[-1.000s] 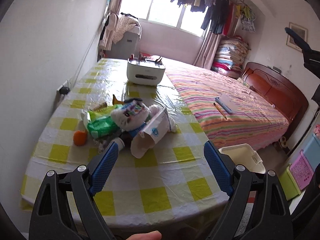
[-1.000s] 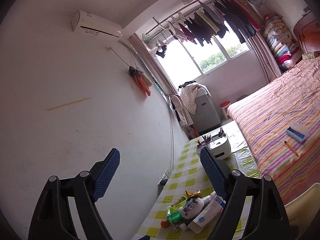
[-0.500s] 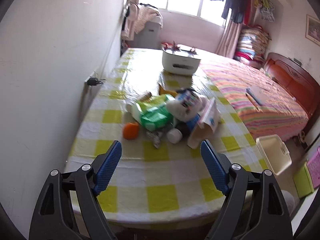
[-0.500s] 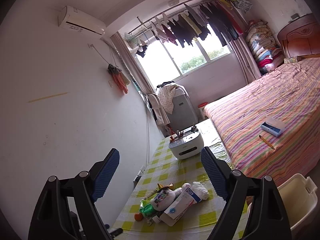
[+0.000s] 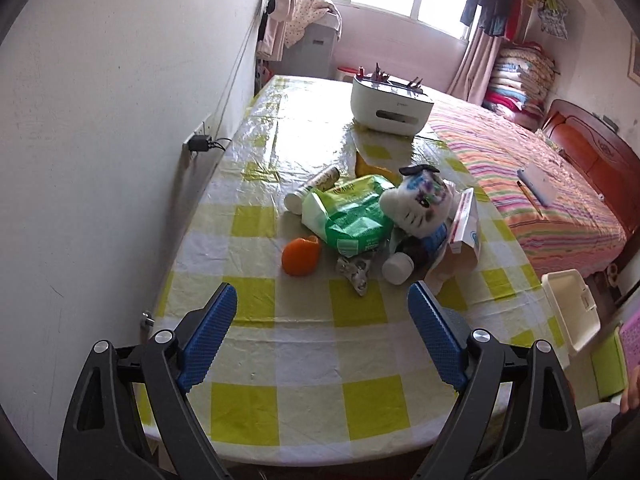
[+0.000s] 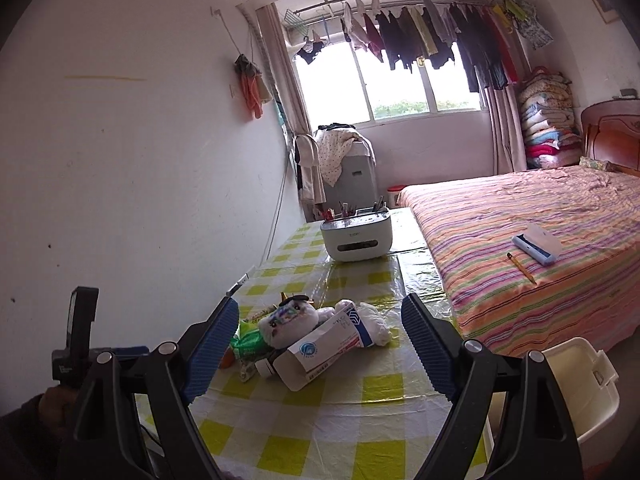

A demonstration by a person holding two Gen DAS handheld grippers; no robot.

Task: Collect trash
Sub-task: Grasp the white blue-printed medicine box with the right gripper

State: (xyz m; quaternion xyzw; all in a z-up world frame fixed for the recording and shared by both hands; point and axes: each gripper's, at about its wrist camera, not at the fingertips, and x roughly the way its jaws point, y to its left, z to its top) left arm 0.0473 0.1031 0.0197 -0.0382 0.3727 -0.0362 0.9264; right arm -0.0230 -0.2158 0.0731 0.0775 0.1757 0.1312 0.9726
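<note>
Tabletop trash pile beyond hand-held gripper

A trash pile sits mid-frame on the table; the bed lies right, a bin lower right.

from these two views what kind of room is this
Most likely a lived-in bedroom in a home: a bed with a striped cover and wooden headboard, laundry drying on a rail over the window, and a table with a yellow checked cloth against the wall.
</note>
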